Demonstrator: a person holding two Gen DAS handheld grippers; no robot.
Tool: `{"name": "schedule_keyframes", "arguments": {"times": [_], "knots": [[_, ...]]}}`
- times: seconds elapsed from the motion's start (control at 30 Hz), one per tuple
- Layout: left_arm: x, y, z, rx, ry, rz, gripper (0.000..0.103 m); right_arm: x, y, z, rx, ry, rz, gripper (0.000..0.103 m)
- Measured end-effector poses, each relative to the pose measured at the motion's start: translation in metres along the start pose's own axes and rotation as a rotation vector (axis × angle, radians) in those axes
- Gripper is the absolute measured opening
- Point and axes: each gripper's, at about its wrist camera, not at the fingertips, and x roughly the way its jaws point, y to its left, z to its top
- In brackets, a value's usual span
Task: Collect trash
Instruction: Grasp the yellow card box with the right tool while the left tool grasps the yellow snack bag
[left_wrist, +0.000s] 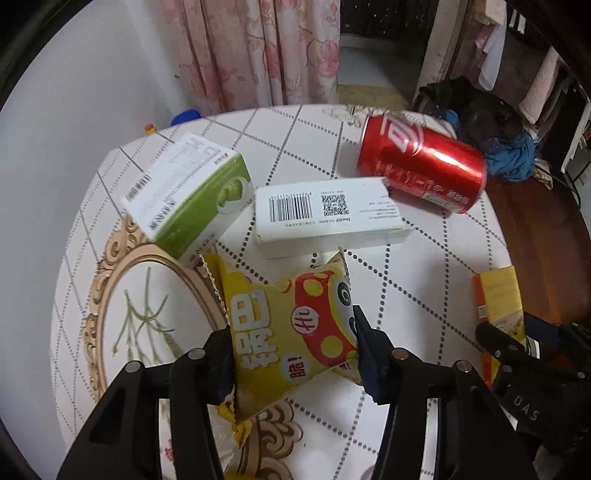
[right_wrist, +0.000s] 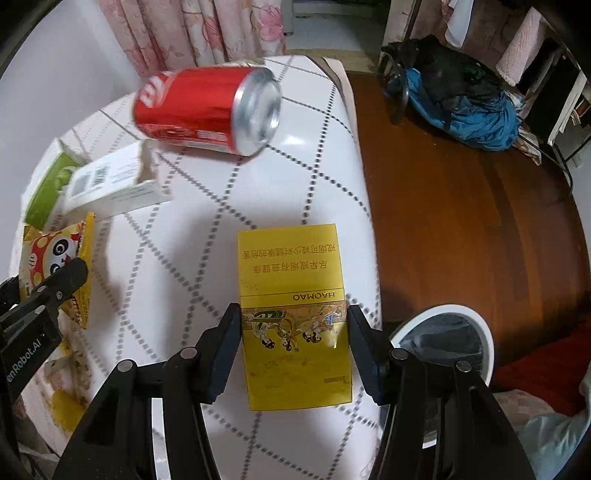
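Right wrist: dark-lined white bin (right_wrist: 480, 332).

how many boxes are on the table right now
3. The green box lies at the far left; the white barcode box is in the middle, beside the red can; the yellow box sits between the right tool's fingers. Others may be hidden.

— what stands behind the round table with the white dotted-diamond cloth (right_wrist: 332, 155)?
— a plain white wall (left_wrist: 92, 74), pink floral curtains (left_wrist: 258, 48).
— and the floor?
— reddish-brown wood floor (right_wrist: 461, 221), a heap of blue and black clothes (right_wrist: 461, 107) on it.
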Motion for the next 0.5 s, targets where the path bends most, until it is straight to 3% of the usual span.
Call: {"name": "schedule_keyframes", "arguments": {"times": [0.17, 0.5], "knots": [[-0.031, -0.006, -0.010, 0.022, -0.059, 0.007, 0.050, -0.027, -0.002, -0.019, 0.021, -0.063, 0.035, 0.059], [-0.111, -0.051, -0.037, 0.099, -0.177, -0.078, 0.050, -0.109, -0.047, -0.065, 0.088, -0.216, 0.072, 0.059]]}}
